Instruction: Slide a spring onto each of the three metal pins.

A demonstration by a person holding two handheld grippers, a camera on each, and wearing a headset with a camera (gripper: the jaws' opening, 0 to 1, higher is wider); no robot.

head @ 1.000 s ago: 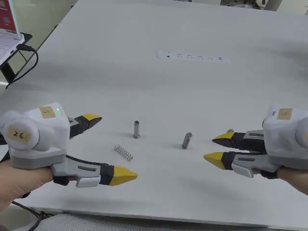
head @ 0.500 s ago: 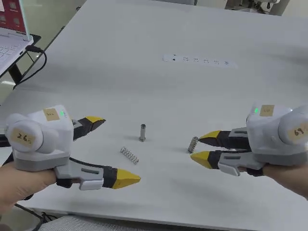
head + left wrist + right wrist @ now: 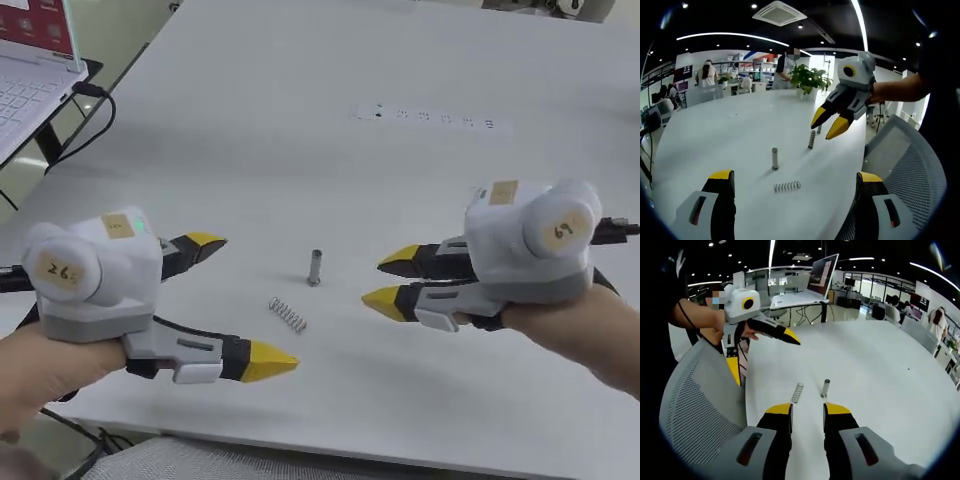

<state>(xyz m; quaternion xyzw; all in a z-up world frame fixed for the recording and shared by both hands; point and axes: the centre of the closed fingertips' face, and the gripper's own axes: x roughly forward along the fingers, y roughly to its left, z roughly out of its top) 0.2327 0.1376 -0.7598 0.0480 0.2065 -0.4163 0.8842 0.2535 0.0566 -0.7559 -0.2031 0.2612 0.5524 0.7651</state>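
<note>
Judging from the desk [image 3: 200,150], one coil-wrapped pin [image 3: 812,139] looked done, while a bare pin [image 3: 314,268] stood near a loose spring [image 3: 288,314]. The left gripper [image 3: 250,300] held its jaws wide apart, the right gripper [image 3: 381,280] slightly apart, both empty.

Right gripper [image 3: 381,280] now further left, over the spring-clad pin [image 3: 811,139].

left gripper [image 3: 251,300]: jaws wide | right gripper [image 3: 377,280]: jaws slightly apart | spring [image 3: 287,314] lying near upright pin [image 3: 315,268]
</note>
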